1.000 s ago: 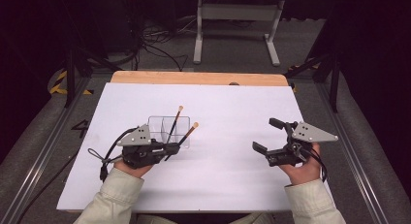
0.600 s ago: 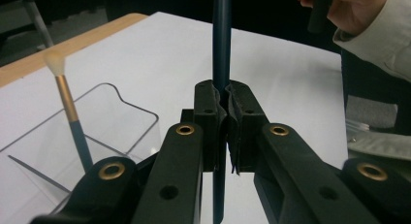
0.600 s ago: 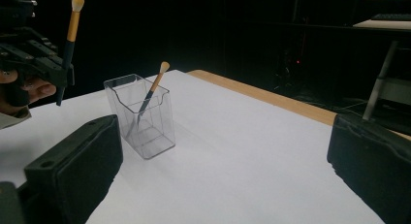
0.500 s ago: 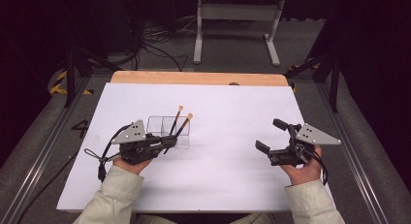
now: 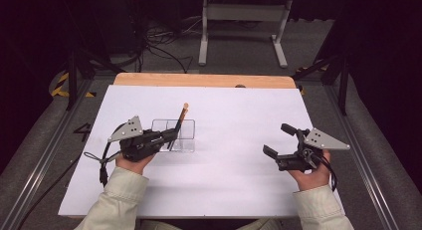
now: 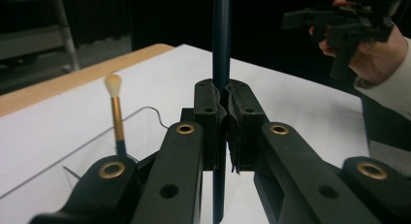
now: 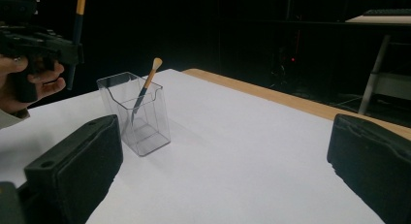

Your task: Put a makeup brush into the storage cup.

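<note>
A clear plastic holder (image 5: 188, 140) (image 7: 145, 132) stands left of centre on the white table (image 5: 224, 190). One brush with a cream tip (image 6: 115, 112) (image 7: 148, 83) leans inside it. My left gripper (image 5: 171, 134) (image 6: 225, 95) sits right at the holder, shut on the dark blue handle of a second brush (image 6: 221, 40) (image 7: 77, 20), which it holds nearly upright. In the high view a single orange-tipped brush line (image 5: 183, 113) rises over the holder. My right gripper (image 5: 277, 139) (image 7: 225, 136) rests at the right of the table, open, with nothing between its pads.
A wooden strip (image 5: 199, 79) edges the far side of the table. Beyond it stand a metal frame (image 5: 244, 21) and loose cables (image 5: 159, 46) on the floor. A broad bare stretch of table lies between my two grippers.
The held brush has swung more upright, its tip moving up and left until it lines up with the brush in the holder. Both hands have stayed nearly in place.
</note>
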Available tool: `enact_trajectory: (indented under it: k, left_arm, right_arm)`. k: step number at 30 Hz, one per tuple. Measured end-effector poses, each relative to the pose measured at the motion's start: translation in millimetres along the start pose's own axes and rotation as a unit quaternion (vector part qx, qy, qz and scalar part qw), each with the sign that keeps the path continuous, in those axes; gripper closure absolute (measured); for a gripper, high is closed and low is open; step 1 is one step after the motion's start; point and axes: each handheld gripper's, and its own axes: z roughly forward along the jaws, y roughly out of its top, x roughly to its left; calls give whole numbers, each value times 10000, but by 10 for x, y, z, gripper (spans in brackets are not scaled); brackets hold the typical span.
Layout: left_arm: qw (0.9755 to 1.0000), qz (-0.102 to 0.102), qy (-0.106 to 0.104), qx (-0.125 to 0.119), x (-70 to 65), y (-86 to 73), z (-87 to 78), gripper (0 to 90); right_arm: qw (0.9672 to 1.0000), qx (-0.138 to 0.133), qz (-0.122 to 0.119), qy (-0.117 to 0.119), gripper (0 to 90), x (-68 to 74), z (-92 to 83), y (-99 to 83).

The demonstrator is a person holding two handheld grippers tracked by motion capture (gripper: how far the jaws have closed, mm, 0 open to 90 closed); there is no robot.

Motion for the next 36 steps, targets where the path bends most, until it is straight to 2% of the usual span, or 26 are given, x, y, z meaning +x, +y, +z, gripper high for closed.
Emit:
enact_trajectory:
  k: [6, 9, 14, 19, 23, 27, 32, 36]
  left_arm:
    - [9998, -96, 56, -182, 55, -10, 28, 836]
    - [9997, -70, 82, -219, 71, -3, 46, 836]
    - [9991, -20, 252, -348, 106, -6, 80, 836]
    - [9985, -58, 340, -419, 153, -16, 128, 836]
    - [9978, -111, 398, -527, 195, -29, 156, 836]
    - [9976, -146, 446, -517, 227, -47, 177, 836]
    - [9970, -84, 588, -490, 262, -69, 214, 836]
    - [9972, -161, 620, -388, 310, -116, 231, 836]
  right_arm:
    - [10000, 47, 17, -3, 0, -1, 3, -15]
    - [10000, 66, 36, 22, 0, -4, 8, -30]
    - [9999, 107, 28, 20, 0, 5, 22, -55]
    - [10000, 12, 76, -18, 0, -5, -6, -74]
    - [9999, 14, 91, 57, 0, -9, -10, -87]
    - [9999, 32, 97, 71, 0, -4, -6, -92]
    - [9999, 39, 84, 81, 0, -4, -10, -104]
    - [9999, 12, 81, 108, 0, 0, -15, -100]
